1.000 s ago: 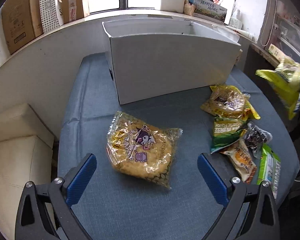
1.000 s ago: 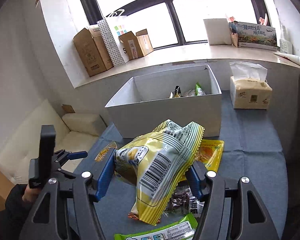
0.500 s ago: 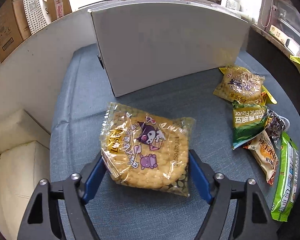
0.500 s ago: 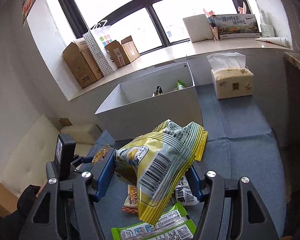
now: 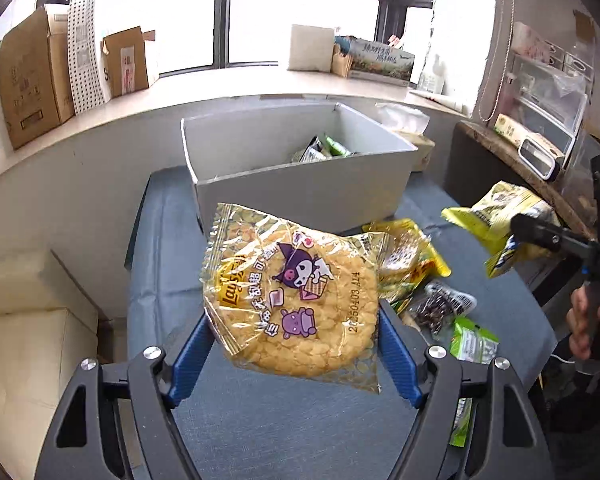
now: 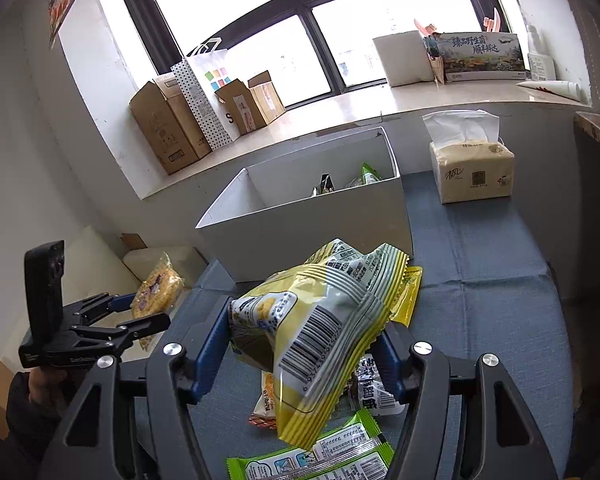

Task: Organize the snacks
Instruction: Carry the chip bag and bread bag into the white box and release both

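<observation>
The left claw [image 5: 294, 354] has its blue pads pressed on both sides of a round rice cracker packet [image 5: 292, 300], lifted clear of the blue surface [image 5: 260, 432]; its jaws have just been closing, and the packet sits between them. Beyond it stands the white box [image 5: 300, 192] with a few snack packs inside. Loose snack packs [image 5: 432, 292] lie on the surface just right of the packet, in front of the box. Further right, the right claw [image 6: 304, 344] is partly closed around a yellow striped snack bag [image 6: 324, 332], held in the air above the loose packs. A tissue pack [image 6: 474, 172] stands to the right of the box.
</observation>
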### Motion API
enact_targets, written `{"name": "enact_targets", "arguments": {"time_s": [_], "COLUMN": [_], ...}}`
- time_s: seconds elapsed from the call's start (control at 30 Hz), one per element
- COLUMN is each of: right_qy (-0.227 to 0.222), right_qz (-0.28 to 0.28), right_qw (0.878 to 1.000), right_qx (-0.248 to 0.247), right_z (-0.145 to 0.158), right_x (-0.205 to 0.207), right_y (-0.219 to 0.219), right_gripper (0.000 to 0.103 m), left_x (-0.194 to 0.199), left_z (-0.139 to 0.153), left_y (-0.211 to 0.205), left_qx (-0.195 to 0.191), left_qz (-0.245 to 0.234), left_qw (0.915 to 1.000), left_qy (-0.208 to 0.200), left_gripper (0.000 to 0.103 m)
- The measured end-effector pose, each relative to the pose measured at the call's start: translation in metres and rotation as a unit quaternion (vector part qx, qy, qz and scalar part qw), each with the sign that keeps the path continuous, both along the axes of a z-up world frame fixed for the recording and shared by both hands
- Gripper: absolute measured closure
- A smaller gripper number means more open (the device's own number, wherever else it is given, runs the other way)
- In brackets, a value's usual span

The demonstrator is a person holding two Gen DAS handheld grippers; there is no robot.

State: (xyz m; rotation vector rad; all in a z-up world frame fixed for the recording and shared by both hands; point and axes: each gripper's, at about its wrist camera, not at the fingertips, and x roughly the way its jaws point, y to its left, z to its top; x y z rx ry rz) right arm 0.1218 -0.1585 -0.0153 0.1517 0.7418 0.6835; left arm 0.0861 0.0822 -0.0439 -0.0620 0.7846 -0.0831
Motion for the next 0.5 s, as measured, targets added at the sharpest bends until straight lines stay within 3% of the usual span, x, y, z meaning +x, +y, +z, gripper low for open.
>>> {"name": "enact_targets", "arguments": {"time_s": [0.13, 0.27, 0.4, 0.5], "right_qy": [-0.015, -0.017, -0.016, -0.009], "right_qz": [0.001, -0.008, -0.015, -0.015], "right_qw": [1.0, 0.999, 1.0, 1.0], "right_qx": [0.0, 0.027, 0.021, -0.002], "right_z": [0.015, 0.037, 0.049, 0.045], "right_x": [0.015, 0.054, 0.111, 0.153], "right_y": [0.003, 0.007, 0.026, 0.047], "right_gripper": [0.034, 0.034, 0.034, 0.033], "left_x": [0.017, 0.061, 0.122, 0.161], "left_z": [0.037, 0.065, 0.07, 0.057], "left_y": [-0.006, -0.002, 0.005, 0.009], "left_qx": [-0.004, 0.007, 0.015, 0.032], "left_qz": [-0.004, 0.018, 0.034, 0.044], "left_qw": [0.9996, 0.9991, 0.9988, 0.9983], "left_qy": [-0.028, -0.039, -0.031, -0.018], "left_gripper": [0.022, 0.022, 0.022, 0.022]}}
